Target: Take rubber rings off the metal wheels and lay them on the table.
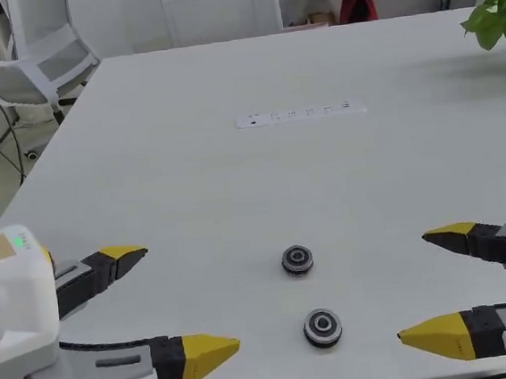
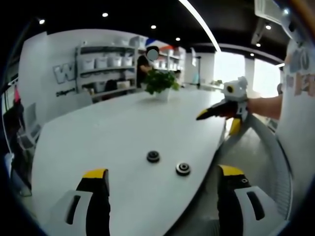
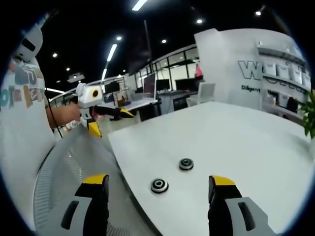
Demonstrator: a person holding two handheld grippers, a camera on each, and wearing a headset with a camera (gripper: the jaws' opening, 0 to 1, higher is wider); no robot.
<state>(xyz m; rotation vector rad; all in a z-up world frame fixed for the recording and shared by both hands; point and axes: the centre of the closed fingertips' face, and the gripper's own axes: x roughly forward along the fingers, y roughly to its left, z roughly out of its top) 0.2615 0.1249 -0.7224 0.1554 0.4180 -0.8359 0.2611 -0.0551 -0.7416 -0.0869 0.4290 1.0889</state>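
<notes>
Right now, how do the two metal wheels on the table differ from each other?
The near wheel sits close to the front edge of the table; the far wheel lies further in. In the head view the near wheel is slightly right of the far wheel. Shared: both lie flat and apart, each with a dark rubber ring on. Neither is touched by the open left gripper or right gripper.

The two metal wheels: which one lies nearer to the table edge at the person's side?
The near wheel, lowest in the head view; the far wheel lies farther in, toward the socket strip.
</notes>
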